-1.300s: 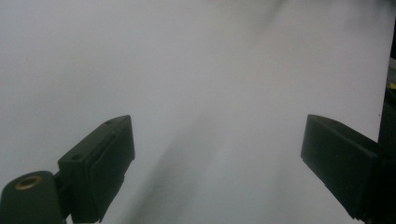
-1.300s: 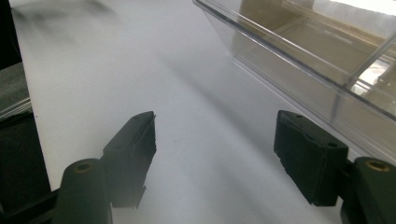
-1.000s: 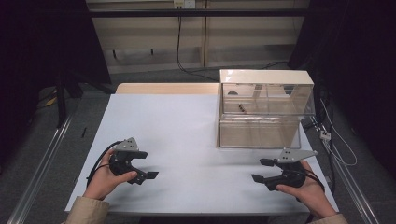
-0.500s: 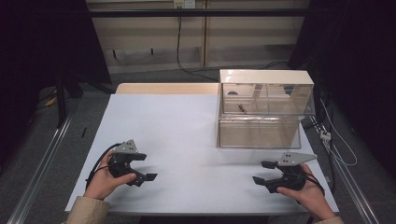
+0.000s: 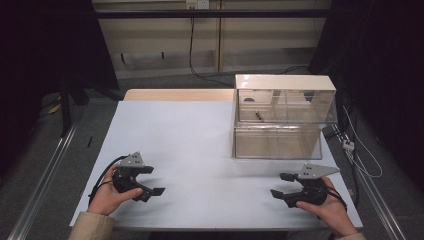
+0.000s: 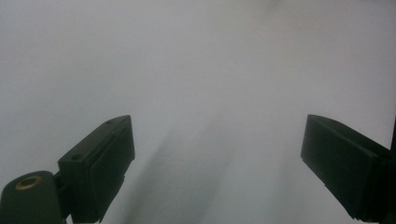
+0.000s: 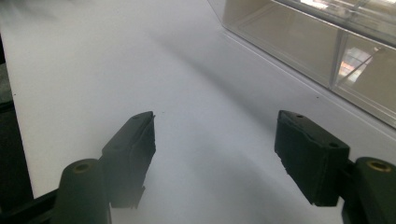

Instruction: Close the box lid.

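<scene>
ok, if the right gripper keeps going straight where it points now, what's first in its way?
Probably nothing soon: the right gripper, fingers open, aims across the bare white table top toward the left gripper. In its own view the clear box sits off to one side, out of line. Depth is uncertain.

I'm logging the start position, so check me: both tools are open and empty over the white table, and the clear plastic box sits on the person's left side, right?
Not quite. The clear plastic box sits on the person's right side of the white table, beyond the right tool, as the high view shows. The rest holds: the left tool and right tool are both open and empty.
</scene>
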